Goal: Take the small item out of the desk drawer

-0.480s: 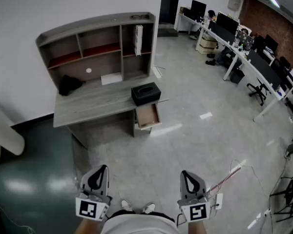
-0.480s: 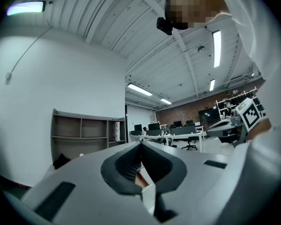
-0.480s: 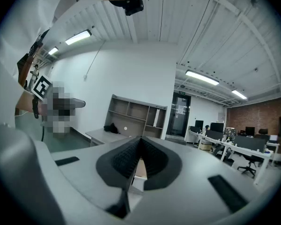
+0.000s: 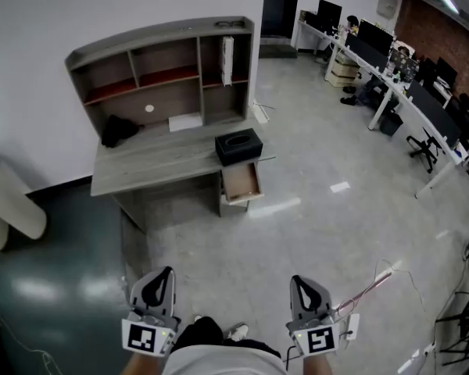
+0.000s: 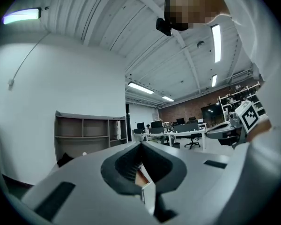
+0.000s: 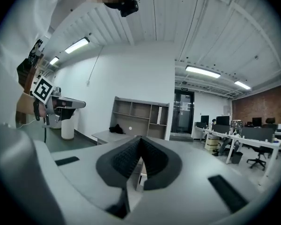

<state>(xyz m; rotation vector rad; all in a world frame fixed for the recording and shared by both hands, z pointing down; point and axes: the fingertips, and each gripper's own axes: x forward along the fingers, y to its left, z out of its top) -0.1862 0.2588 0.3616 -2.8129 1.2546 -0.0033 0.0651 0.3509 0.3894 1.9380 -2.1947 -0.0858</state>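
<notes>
Both grippers are staying low and close to the person's body, well short of the table (image 4: 156,162) and out in front of its front edge, much as half a second ago. The left gripper (image 4: 162,272) is pointing forward toward the table, its jaws pressed together on nothing. The right gripper (image 4: 296,280) is riding level beside it, likewise closed and empty. Between them a dark knee (image 4: 199,330) is now swinging forward over a white shoe (image 4: 236,332), where two shoes were showing before. The table is sitting slightly further right in the head view than it was.

At the table's front right corner the drawer (image 4: 242,182) is standing pulled open. From here the small item inside cannot be made out. A black tissue box (image 4: 238,145) is resting on the table top directly above the drawer. At the table's back a shelf hutch (image 4: 164,61) is rising against the wall, with a dark bundle (image 4: 117,131) lying at its left foot. Far off to the table's right, rows of office workstations (image 4: 391,61) are lining the room.
</notes>
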